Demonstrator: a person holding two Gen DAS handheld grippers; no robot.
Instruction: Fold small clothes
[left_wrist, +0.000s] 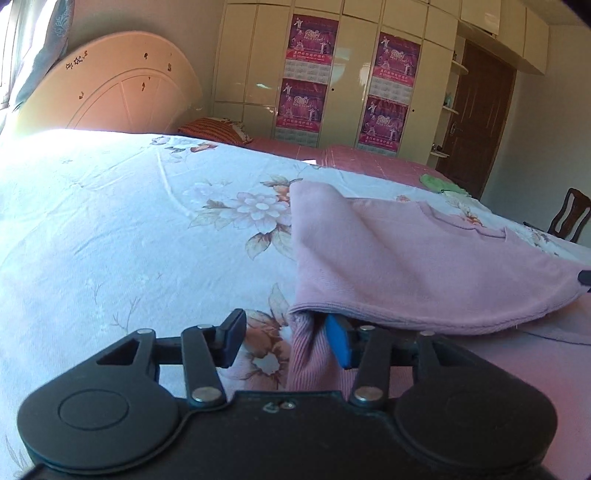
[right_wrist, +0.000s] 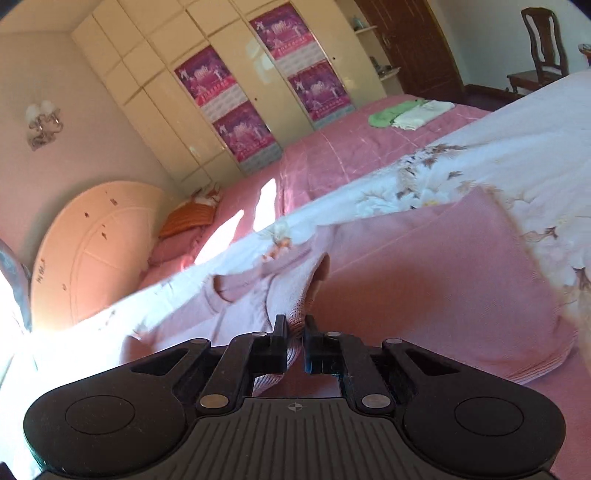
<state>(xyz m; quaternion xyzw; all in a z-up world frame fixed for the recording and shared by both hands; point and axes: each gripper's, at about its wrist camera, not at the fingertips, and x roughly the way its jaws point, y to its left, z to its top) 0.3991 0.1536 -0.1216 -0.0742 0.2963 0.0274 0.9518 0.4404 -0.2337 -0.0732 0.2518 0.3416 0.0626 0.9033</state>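
So the pink knit top is spread out on the floral bedsheet, and it looks partway folded: one side is flipped over the body, leaving a straight folded edge running away from the camera in the left wrist view. The right gripper has its fingers nearly closed, with a ribbed pink edge, cuff or hem I think, pinched between them, so it seems to be lifting or pinning that end while the fabric gets lined up. The left gripper is about half open. Its blue pad is tucked under the raised flap and the ribbed strip sits between the fingers, but there's a clear gap on the other side, so I wouldn't call it a grip yet. My guess is it's positioned to catch that lower corner so both ends get carried across together. The top's long axis runs roughly from the near edge of the bed toward the wardrobe, with the ribbed end nearest the grippers; I can't tell exactly where the neckline is. There's also a small green and white pile sitting on the pink bedspread well apart from this, probably already done.
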